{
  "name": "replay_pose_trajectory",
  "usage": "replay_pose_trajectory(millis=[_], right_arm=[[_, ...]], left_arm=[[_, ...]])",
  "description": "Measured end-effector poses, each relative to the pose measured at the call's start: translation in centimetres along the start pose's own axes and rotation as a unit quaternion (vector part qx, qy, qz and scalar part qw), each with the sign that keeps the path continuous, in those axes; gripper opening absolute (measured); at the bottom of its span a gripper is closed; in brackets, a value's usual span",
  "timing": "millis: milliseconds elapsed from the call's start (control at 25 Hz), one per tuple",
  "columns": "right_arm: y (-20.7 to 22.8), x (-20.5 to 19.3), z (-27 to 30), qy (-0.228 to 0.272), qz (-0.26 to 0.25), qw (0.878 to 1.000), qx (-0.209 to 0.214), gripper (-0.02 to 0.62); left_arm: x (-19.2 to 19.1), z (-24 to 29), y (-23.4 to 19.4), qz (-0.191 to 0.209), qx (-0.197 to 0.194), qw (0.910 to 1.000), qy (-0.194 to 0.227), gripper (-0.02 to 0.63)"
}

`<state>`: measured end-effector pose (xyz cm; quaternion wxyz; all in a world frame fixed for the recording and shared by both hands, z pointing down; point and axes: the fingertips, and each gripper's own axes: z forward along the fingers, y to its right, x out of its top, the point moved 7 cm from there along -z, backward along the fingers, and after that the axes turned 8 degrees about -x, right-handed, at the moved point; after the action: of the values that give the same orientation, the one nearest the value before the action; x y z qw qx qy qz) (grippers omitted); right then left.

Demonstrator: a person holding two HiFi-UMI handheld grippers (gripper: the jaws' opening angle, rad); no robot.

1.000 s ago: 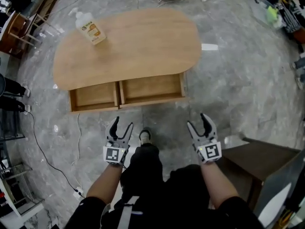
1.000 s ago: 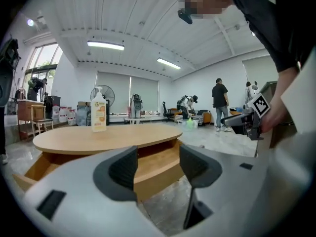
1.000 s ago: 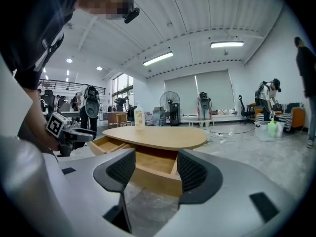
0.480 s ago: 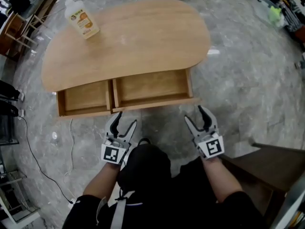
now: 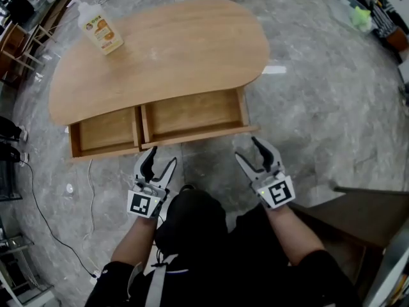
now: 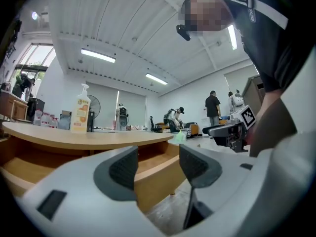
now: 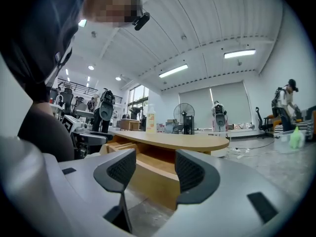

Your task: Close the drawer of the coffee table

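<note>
The wooden coffee table [image 5: 166,50] stands ahead of me with its wide drawer [image 5: 160,139] pulled out; the drawer has two empty compartments. My left gripper [image 5: 158,159] hovers open just short of the drawer's front board, near its middle. Open too, my right gripper [image 5: 252,148] is a little below the drawer's right corner, touching nothing. In the left gripper view the drawer front [image 6: 153,174] shows between the jaws of the left gripper [image 6: 158,167]. The right gripper view has the drawer's corner [image 7: 153,179] between the jaws of the right gripper [image 7: 150,172].
A pump bottle [image 5: 99,29] with an orange label stands on the table's far left. A dark cabinet [image 5: 364,222] is close at my right. A cable [image 5: 45,203] runs over the grey marble floor at the left. People stand far off in the left gripper view.
Both grippers have moved forward toward the drawer front, and the table has shifted left in the head view. The drawer stays pulled out.
</note>
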<state>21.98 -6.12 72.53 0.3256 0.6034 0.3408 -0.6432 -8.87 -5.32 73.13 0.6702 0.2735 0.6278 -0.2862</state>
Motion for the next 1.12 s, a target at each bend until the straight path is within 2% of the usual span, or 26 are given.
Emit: replay_pose_trajectory(millis=[200,400,520,640,800,1000,1120], right_arm=[[-1.1,-0.2,1.4,-0.009,-0.009,1.000,0.028,0.244],[-1.6,-0.2,2.1,-0.005,0.018,0.999,0.031,0.244],[-1.3,-0.1,1.8,0.006,0.024,0.999,0.026,0.244],[0.4,-0.8,1.3,-0.002,0.019,1.000,0.006,0.244],[1.5,-1.9,1.4,-0.011,0.005,1.000,-0.007,0.244],[-0.7,-2.8,2.2,-0.013,0.003,1.000,0.023,0.241],[-2.4,-4.0,2.9,-0.036,-0.010,0.998,0.054,0.238]], left_arm=[[0.0,1.9,0.3,-0.009,-0.032,0.9994,0.008,0.259],[-0.1,2.2,0.8,-0.010,-0.043,0.9989,0.011,0.259],[-0.2,1.7,0.8,-0.012,-0.036,0.9991,0.015,0.259],[-0.8,0.9,0.0,-0.023,-0.019,0.9995,0.014,0.259],[-1.6,0.6,-0.4,-0.017,-0.012,0.9997,0.010,0.256],[-2.8,1.7,0.7,-0.009,-0.043,0.9990,0.003,0.223],[-3.5,2.4,0.8,-0.012,-0.052,0.9986,-0.002,0.218]])
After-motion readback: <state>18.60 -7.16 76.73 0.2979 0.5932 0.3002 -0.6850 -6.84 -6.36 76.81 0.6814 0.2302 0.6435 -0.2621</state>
